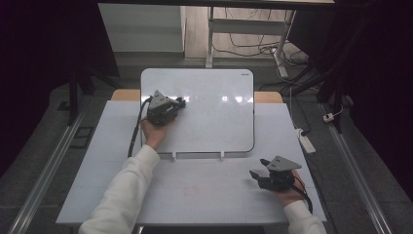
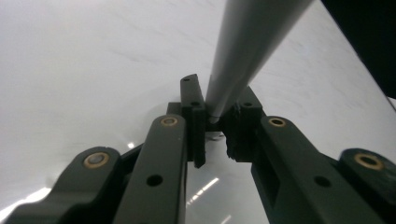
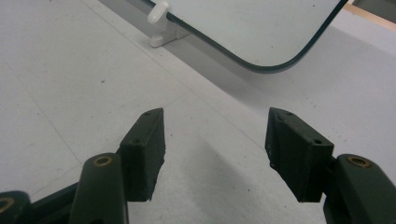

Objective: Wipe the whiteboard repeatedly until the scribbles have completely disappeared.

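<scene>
A white whiteboard (image 1: 214, 122) lies on the table, its near edge on two small white feet. My left gripper (image 1: 180, 103) rests over the board's left part, held by a hand in a white sleeve. In the left gripper view, my left gripper (image 2: 217, 119) is shut on a grey marker (image 2: 252, 42) that slants up to the right above the board's surface (image 2: 93, 70). My right gripper (image 1: 257, 168) sits on the table near the board's front right corner. In the right gripper view, my right gripper (image 3: 215, 140) stands open with nothing between its fingers, facing the board's rounded corner (image 3: 266, 32).
The white table top (image 1: 204, 195) has a faint red mark (image 1: 191, 190) near the front middle. A white board foot (image 3: 159, 14) stands ahead of the right gripper. A white power strip (image 1: 306, 141) and cables lie on the floor at the right.
</scene>
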`<state>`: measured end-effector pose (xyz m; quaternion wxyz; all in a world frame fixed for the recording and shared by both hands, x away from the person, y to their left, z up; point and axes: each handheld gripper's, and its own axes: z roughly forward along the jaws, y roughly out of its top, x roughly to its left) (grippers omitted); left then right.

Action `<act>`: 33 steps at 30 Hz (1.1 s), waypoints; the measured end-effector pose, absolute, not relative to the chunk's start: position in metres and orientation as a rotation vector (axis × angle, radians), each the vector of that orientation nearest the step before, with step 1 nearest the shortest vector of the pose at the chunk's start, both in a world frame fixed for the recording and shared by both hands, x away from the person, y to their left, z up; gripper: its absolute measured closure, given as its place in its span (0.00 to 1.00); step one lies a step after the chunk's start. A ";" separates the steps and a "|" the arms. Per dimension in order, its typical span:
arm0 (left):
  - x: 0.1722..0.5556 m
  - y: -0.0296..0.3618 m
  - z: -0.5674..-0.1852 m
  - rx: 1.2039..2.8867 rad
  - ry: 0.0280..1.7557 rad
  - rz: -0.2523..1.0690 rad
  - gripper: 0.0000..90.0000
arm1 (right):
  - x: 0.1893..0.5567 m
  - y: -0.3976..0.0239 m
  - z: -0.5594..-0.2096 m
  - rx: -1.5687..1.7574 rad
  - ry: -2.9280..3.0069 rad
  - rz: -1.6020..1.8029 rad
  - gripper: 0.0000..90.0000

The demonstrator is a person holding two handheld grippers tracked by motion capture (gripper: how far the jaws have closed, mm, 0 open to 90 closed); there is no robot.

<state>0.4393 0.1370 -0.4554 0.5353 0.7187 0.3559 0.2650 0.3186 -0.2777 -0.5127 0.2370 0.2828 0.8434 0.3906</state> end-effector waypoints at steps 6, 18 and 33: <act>0.438 0.141 -0.455 1.728 0.840 0.652 0.87 | 0.319 -0.278 -0.513 0.777 2.312 1.069 0.42; 0.451 0.143 -0.442 1.701 0.878 0.666 0.87 | 0.318 -0.278 -0.512 0.773 2.310 1.070 0.42; 0.431 0.136 -0.451 1.765 0.853 0.557 0.87 | 0.316 -0.278 -0.505 0.769 2.261 1.107 0.42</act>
